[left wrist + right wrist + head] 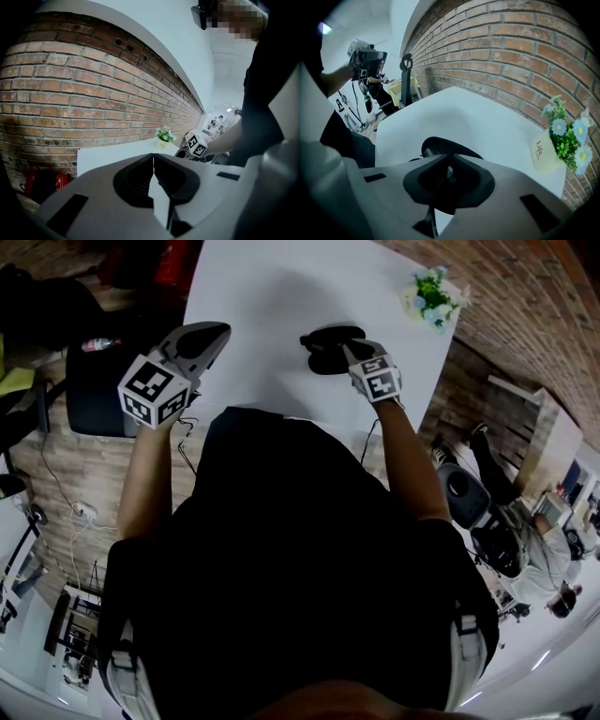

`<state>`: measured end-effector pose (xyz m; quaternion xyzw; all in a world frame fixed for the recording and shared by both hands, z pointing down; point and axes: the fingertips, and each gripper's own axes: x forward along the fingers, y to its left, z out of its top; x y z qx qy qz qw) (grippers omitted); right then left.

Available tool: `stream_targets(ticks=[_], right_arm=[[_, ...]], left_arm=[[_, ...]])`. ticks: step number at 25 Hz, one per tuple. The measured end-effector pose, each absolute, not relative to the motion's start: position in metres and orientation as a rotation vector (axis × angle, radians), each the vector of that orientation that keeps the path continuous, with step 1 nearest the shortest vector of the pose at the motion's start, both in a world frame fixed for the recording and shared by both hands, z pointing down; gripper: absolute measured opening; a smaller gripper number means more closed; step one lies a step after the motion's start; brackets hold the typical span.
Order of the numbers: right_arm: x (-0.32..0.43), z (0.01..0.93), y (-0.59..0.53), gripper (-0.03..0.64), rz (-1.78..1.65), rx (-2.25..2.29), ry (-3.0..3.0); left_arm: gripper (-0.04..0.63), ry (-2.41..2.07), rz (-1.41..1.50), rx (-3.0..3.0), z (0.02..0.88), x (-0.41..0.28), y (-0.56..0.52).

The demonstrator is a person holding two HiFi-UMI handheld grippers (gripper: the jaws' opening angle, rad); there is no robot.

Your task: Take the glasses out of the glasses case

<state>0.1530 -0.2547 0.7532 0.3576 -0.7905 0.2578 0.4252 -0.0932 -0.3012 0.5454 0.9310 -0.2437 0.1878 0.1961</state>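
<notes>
White table (pixel 272 296). On it: black case (pixel 325 339), apparently open, toward the near edge; small pot (pixel 429 298) of flowers at the far right corner, well apart from the case.

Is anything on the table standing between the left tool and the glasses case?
Nothing visible does. Only bare white table lies between the left tool and the glasses case. The right tool is at the case's near edge, and the flower pot stands off at the far corner.
</notes>
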Motion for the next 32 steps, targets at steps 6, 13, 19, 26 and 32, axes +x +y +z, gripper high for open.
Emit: stream_targets(ticks=[6,13,19,26,32], right_arm=[[0.149,0.766,-0.253,0.056,0.648,0.837,-1.965],[0.147,0.781,-0.250,0.070,0.662,0.788,-1.944],[0.144,0.791,-0.250,0.081,0.651,0.739,-1.936],[0.139,0.801,-0.250,0.084,0.592,0.669,-1.915],[0.138,0.806,-0.252,0.084,0.525,0.606,-1.904]], left_arm=[[0.012,-0.711,0.523,2.598,0.547,-0.100,-0.305],[0.012,-0.711,0.520,2.579,0.552,-0.102,-0.304],[0.012,-0.728,0.526,2.559,0.558,-0.105,-0.304],[0.012,-0.755,0.527,2.537,0.561,-0.114,-0.303],[0.012,-0.768,0.526,2.523,0.565,-0.117,-0.304]])
